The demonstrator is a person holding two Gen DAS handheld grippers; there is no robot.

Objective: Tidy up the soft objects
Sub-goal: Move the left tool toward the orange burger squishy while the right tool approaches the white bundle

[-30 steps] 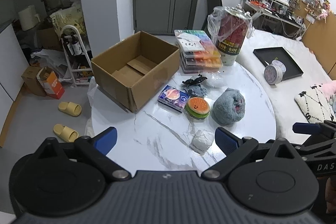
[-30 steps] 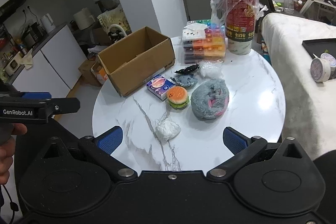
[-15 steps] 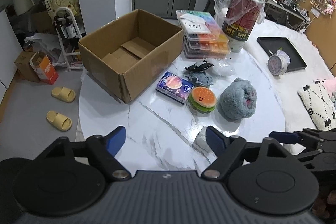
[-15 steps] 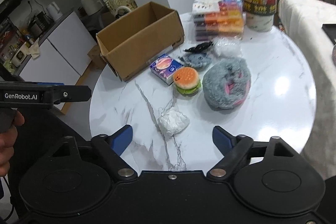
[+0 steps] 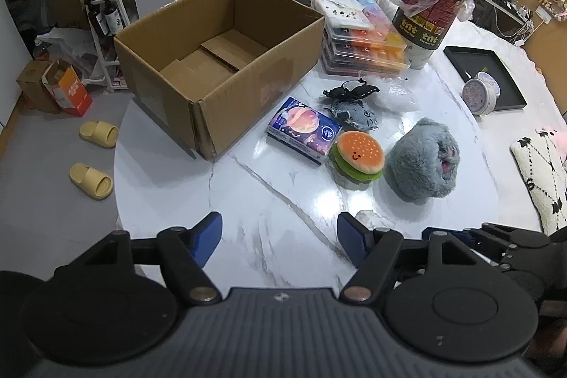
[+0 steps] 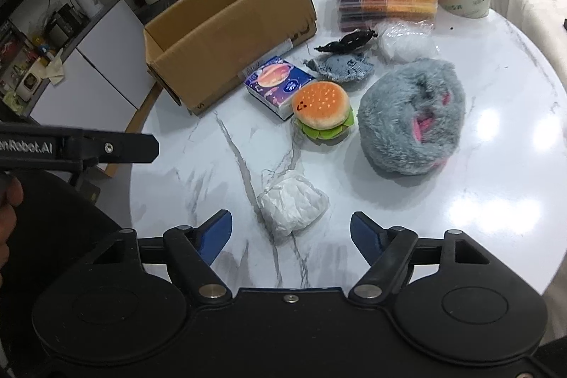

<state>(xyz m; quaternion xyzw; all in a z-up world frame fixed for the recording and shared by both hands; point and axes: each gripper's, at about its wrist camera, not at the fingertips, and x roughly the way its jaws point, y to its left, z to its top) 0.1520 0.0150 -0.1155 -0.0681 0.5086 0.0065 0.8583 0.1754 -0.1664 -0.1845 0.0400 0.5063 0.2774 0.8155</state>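
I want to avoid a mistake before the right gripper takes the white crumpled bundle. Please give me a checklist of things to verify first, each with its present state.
1. Cardboard box open and with room inside: ok, only its loose bottom flaps show.
2. Right gripper empty: ok, jaws have just been closing but hold nothing.
3. White crumpled bundle lined up with the right gripper: ok, it lies just ahead of the gap, not yet between the pads.
4. Left gripper empty: ok, jaws have just been closing over bare table.
5. Bundle free of neighbours: ok, the burger plush and grey furry plush lie apart from it.
6. Bundle's loose thread free of snags: cannot tell.
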